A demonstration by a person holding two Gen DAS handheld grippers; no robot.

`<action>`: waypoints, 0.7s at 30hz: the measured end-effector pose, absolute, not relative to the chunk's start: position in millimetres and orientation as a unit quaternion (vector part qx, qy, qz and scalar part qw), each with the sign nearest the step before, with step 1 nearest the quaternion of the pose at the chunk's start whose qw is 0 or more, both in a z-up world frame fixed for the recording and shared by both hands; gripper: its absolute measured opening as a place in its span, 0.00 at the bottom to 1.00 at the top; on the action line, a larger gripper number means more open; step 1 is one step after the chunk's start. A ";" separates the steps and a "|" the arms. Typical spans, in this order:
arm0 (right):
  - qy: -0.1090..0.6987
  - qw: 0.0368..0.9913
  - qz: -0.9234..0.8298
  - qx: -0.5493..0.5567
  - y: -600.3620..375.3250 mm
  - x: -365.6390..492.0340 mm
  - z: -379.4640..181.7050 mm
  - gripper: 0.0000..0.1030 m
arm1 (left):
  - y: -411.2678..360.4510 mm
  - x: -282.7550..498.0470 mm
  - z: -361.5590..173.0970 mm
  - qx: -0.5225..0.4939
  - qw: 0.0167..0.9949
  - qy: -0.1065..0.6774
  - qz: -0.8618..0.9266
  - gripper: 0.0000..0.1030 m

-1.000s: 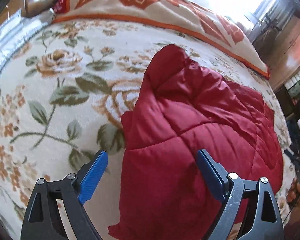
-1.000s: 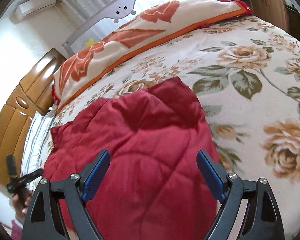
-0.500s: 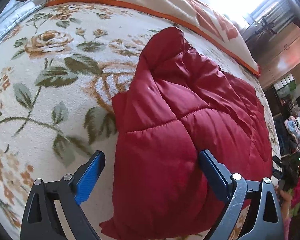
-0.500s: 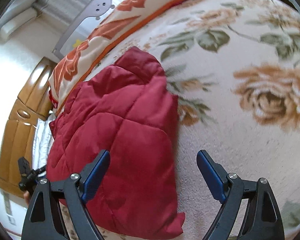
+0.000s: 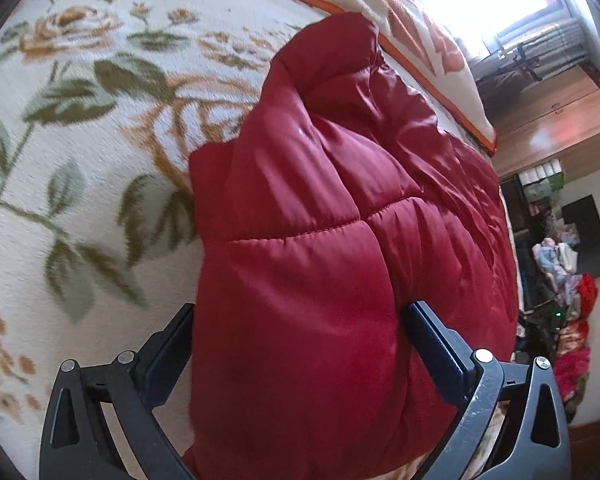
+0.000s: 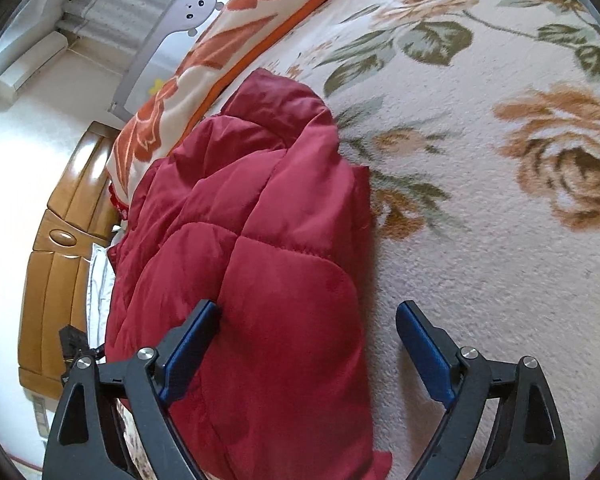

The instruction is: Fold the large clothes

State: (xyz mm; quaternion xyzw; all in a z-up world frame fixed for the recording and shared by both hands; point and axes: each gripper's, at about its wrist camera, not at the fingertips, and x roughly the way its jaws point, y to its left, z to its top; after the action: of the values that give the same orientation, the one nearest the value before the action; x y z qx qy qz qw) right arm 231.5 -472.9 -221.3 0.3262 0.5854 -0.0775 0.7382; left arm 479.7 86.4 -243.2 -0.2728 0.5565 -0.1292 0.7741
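A red quilted puffer jacket (image 5: 340, 208) lies folded on the floral bedspread (image 5: 80, 140). My left gripper (image 5: 300, 332) is open, its jaws straddling the jacket's near left corner, with the padding bulging between the fingers. In the right wrist view the same jacket (image 6: 252, 240) fills the left half. My right gripper (image 6: 308, 332) is open and straddles the jacket's near right edge: the left finger presses on the red fabric and the right finger hangs over the bedspread (image 6: 500, 240).
A cream and orange blanket (image 5: 412, 28) lies along the far side of the bed. A wooden headboard (image 6: 56, 264) stands left in the right wrist view. Cluttered shelves and clothes (image 5: 560, 260) are beyond the bed's right edge.
Both grippers have dropped and moved forward onto the jacket's near edge. The jacket now sits between the left gripper's fingers and under the right gripper's left finger. Both stay open.
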 end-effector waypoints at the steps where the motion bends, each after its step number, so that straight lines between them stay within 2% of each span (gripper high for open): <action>1: 0.586 0.737 -0.075 0.329 -472.4 233.4 -223.7 0.92 | 85.5 481.5 -246.5 -0.278 0.770 0.559 -0.131 1.00; 6: 0.590 0.729 -0.063 0.342 -471.6 240.1 -236.6 0.98 | 82.1 490.5 -259.0 -0.294 0.760 0.564 -0.135 1.00; 15: 0.599 0.715 -0.029 0.359 -461.9 250.8 -248.6 0.97 | 77.5 489.1 -268.4 -0.301 0.766 0.551 -0.139 0.98; 16: 0.600 0.715 -0.027 0.358 -460.5 251.8 -249.5 0.96 | 74.8 488.3 -267.8 -0.295 0.769 0.549 -0.140 0.97; 18: 0.603 0.714 -0.023 0.354 -455.2 254.9 -252.1 0.94 | 68.5 485.0 -261.1 -0.276 0.779 0.545 -0.143 0.80; 21: 0.608 0.713 -0.024 0.350 -450.4 256.2 -251.5 0.82 | 52.1 480.2 -242.8 -0.237 0.798 0.535 -0.143 0.62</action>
State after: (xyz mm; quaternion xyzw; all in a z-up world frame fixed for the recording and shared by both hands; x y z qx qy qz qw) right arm 256.2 -450.4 -251.5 0.3497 0.6075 -0.0237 0.7128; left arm 480.2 52.1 -242.8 -0.2373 0.5353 -0.1427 0.7980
